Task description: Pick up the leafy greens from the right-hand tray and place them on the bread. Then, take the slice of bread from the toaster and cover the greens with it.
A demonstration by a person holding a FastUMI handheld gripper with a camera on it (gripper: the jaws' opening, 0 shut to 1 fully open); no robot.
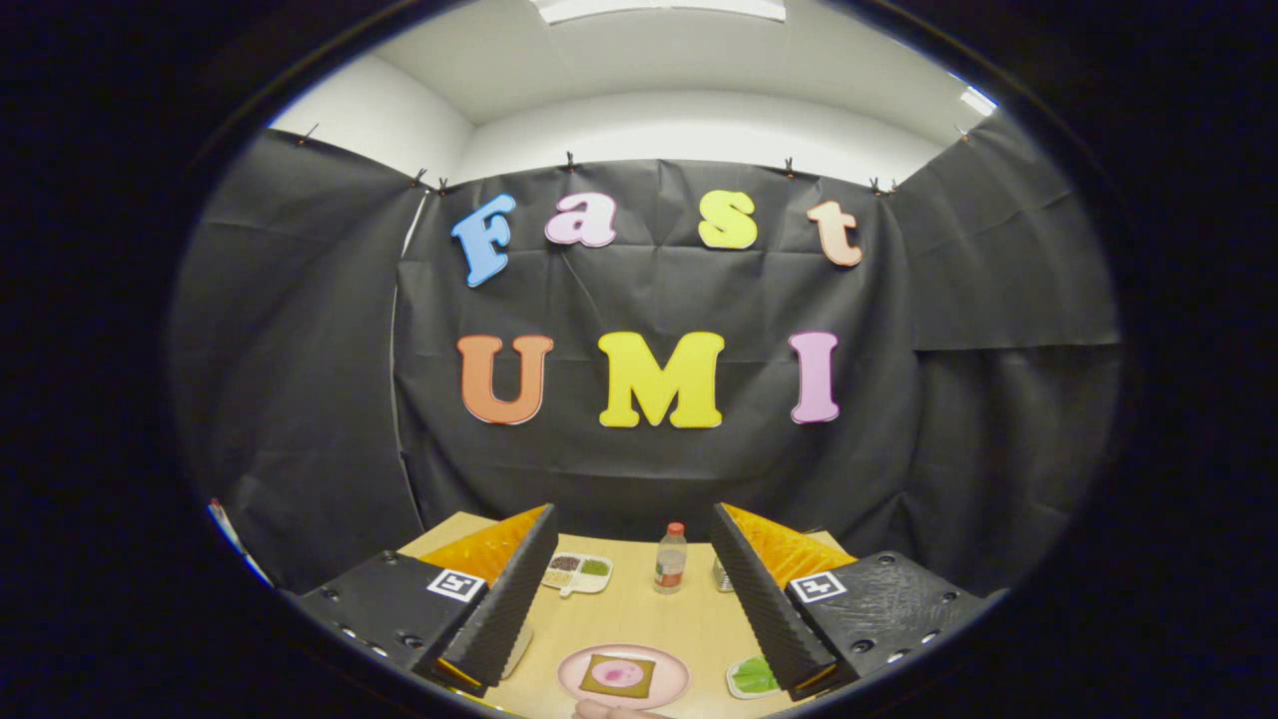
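Observation:
My gripper (634, 559) is open, held high above the wooden table (619, 619), with nothing between its two black ribbed fingers (504, 599). Below and between the fingers sits a pink plate (667, 689) holding a brown slice of bread (619, 676) with a pink round topping on it. Just right of the plate, beside the right finger, the leafy greens (756, 676) lie on a small white tray (734, 687). A small metallic object (721, 574), partly hidden behind the right finger, stands at the far side of the table; I cannot tell whether it is the toaster.
At the table's far side stand a small bottle with a red cap (670, 557) and a white divided dish (579, 573) with brown and green fillings. A pale plate edge (519, 649) peeks from under the left finger. Black cloth walls enclose the table.

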